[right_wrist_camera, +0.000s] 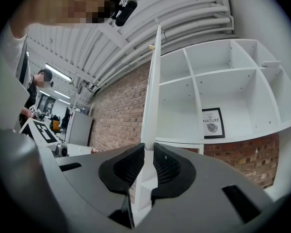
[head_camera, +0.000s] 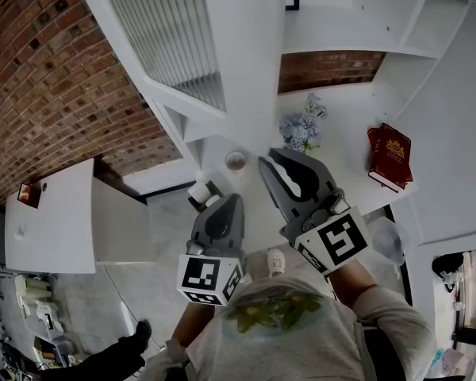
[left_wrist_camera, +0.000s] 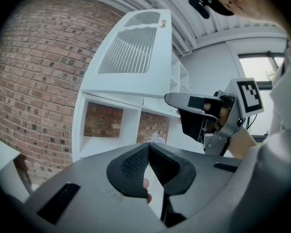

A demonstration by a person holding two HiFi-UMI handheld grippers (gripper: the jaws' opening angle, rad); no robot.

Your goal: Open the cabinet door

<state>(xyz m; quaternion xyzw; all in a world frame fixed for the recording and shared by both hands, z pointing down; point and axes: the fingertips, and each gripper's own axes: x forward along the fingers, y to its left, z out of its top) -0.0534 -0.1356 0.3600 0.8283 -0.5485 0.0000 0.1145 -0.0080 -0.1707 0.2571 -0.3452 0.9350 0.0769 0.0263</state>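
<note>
head: steeply down | gripper views: close, upward | shared: cabinet door (head_camera: 239,58)

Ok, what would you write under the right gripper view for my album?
Right gripper pinching the edge of the open cabinet door, white shelves and a framed print beyond.

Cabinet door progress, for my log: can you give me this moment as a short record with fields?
door: white cabinet door with a ribbed glass panel, swung open; edge-on in the right gripper view
right gripper: jaws shut on the door's edge
left gripper: jaws together, nothing between them, not touching the door
open shelf: bunch of pale blue flowers and red book with gold print, apart from each other
upper shelves: black-framed print in one compartment; the others visible are bare
</note>
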